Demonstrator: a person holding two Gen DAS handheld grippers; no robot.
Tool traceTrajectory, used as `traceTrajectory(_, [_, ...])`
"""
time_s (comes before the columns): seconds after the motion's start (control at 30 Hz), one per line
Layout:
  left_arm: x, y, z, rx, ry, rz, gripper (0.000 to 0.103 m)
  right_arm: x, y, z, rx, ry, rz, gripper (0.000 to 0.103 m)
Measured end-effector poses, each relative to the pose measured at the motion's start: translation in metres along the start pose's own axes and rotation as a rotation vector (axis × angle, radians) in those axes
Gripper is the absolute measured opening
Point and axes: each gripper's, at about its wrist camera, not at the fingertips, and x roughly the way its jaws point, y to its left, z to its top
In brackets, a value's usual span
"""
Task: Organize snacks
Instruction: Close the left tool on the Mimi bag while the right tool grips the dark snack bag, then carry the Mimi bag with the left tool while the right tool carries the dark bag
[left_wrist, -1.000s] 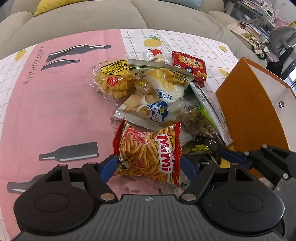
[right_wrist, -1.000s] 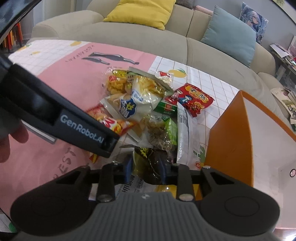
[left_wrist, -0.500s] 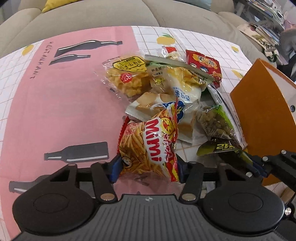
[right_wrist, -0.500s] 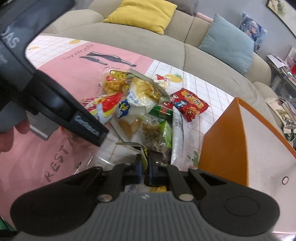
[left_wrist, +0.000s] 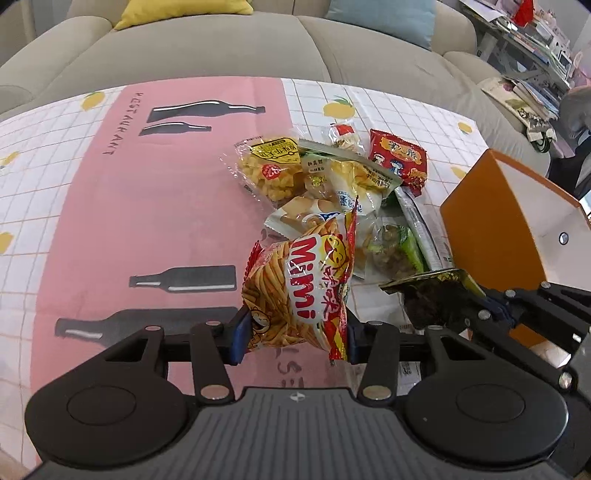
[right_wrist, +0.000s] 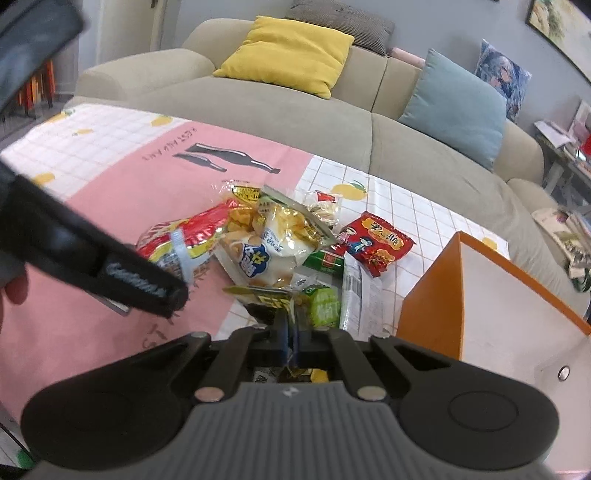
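Note:
My left gripper (left_wrist: 293, 341) is shut on a red Mimi snack bag (left_wrist: 299, 291) and holds it lifted above the pink tablecloth; the bag also shows in the right wrist view (right_wrist: 177, 240). My right gripper (right_wrist: 291, 332) is shut on a dark packet with a yellow-green top (right_wrist: 266, 299), seen from the left wrist view (left_wrist: 432, 295) held off the table next to the orange box (left_wrist: 491, 236). A pile of snack packets (left_wrist: 332, 184) lies on the table beyond both grippers.
The orange box with white inside (right_wrist: 480, 295) stands at the right, open side facing right. A red packet (right_wrist: 373, 243) lies at the pile's far right. The sofa (right_wrist: 295, 110) with yellow and blue cushions runs behind the table.
Both grippers have closed on their packets and lifted them. The Mimi bag rose off the table and tilted upright. The dark packet came up off the table beside the orange box.

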Motion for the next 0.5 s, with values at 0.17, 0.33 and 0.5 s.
traceTrajectory(0.17, [-0.020, 0.004, -0.004, -0.024, -0.005, -0.013, 0.054, -0.014, -0.017, 0.008, 0.117, 0.004, 0.082, 0.000])
traceTrajectory(0.33, [-0.038, -0.002, -0.008, -0.017, -0.027, -0.020, 0.054, -0.031, -0.035, 0.014, 0.225, 0.019, 0.159, 0.000])
traceTrajectory(0.5, [-0.056, -0.013, -0.008, -0.002, -0.038, -0.025, 0.054, -0.055, -0.047, 0.021, 0.241, -0.003, 0.192, 0.000])
